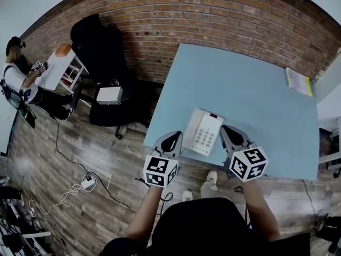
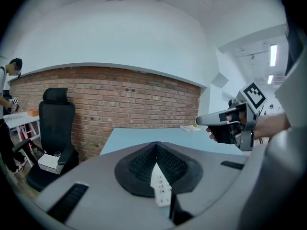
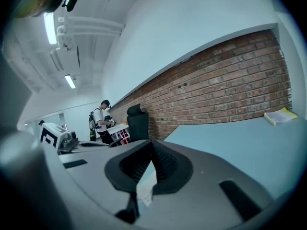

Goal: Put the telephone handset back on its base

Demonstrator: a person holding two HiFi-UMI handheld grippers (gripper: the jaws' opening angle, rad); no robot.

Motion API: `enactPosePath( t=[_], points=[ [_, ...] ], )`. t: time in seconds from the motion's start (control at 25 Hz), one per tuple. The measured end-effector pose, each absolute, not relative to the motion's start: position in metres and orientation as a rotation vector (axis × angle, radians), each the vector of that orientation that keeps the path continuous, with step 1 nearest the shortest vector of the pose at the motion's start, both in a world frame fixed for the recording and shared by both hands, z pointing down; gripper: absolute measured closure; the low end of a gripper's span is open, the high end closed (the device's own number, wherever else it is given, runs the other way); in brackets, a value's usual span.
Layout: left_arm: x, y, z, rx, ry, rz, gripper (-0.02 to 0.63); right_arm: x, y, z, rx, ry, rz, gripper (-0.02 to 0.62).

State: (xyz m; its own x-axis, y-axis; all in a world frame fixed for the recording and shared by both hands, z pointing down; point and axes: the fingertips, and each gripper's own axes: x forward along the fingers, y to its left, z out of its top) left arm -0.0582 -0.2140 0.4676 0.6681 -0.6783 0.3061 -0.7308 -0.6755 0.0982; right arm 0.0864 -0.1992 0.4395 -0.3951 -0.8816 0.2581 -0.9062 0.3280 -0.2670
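**Phone lying between your two closed grippers**

You are holding the left gripper (image 1: 172, 138) and the right gripper (image 1: 230, 131) pinched closed and empty. The telephone (image 1: 205, 134) is sitting between them, at 3 o'clock from the left one. Its handset (image 1: 192, 128) seems to be resting along the 9 o'clock side, running 12 to 6 and nearer your left.

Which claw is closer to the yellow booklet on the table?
Right. The right claw sits right of the telephone, on the booklet's side; the left claw is left of the telephone, farther from it.
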Motion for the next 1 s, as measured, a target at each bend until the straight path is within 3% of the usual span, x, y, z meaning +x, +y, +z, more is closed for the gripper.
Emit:
enactPosePath(
  t=[1.0],
  points=[
    [-0.089,-0.135,0.440,2.785,-0.981,0.256,0.597,0.046,-0.125,0.421,1.823,-2.495,0.520,0.583]
  ],
)
